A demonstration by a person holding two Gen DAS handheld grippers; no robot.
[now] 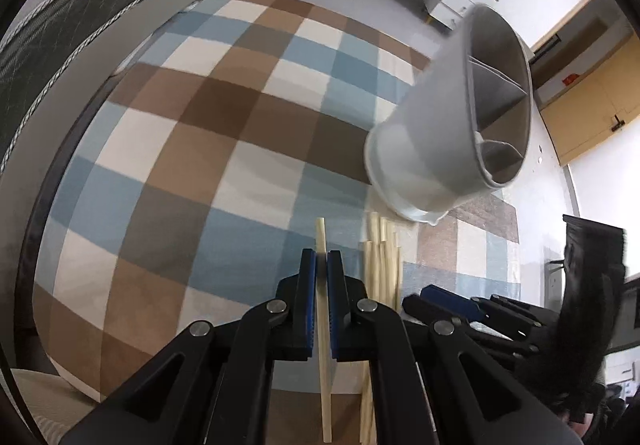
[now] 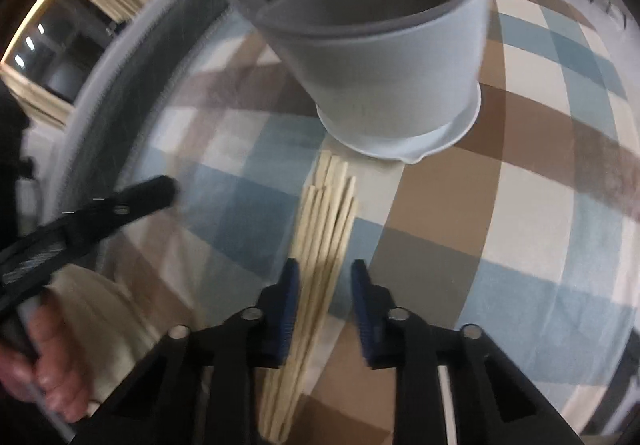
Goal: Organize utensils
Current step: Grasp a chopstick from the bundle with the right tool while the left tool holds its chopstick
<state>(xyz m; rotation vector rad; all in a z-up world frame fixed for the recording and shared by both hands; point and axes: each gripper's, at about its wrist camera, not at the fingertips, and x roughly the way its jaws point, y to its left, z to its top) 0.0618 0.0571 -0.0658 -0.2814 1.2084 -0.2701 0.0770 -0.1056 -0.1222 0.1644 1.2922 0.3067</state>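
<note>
Fingers of the left gripper (image 1: 321,259) are pressed together on a single pale wooden chopstick (image 1: 321,237), which runs lengthwise between the blue pads; its tip sticks out past the fingertips and its other end trails back under the gripper body. Just to the right of that gripper lies a bundle of chopsticks (image 1: 382,257) of the same pale wood, resting side by side on a checked cloth (image 1: 224,125) in brown, blue and cream squares.

From the right wrist view, the right gripper (image 2: 325,273) has its fingers a moderate way apart, one on each side of the bundle (image 2: 326,221). The left pad sits right at the bundle's edge, while the right pad stands clear of it with a gap of cloth (image 2: 520,205) showing between. Whether the left pad actually touches the wood is too blurred to tell.

Beyond the far tips of the bundle stands a grey utensil holder (image 1: 452,125), a flared round cup on a saucer-like base, with inner walls splitting it into compartments. It stands close to the chopstick tips but apart from them. In the right wrist view the same holder (image 2: 384,69) fills the top of the scene, and at the left edge a person's hand (image 2: 44,369) grips the handle of the left gripper.
</note>
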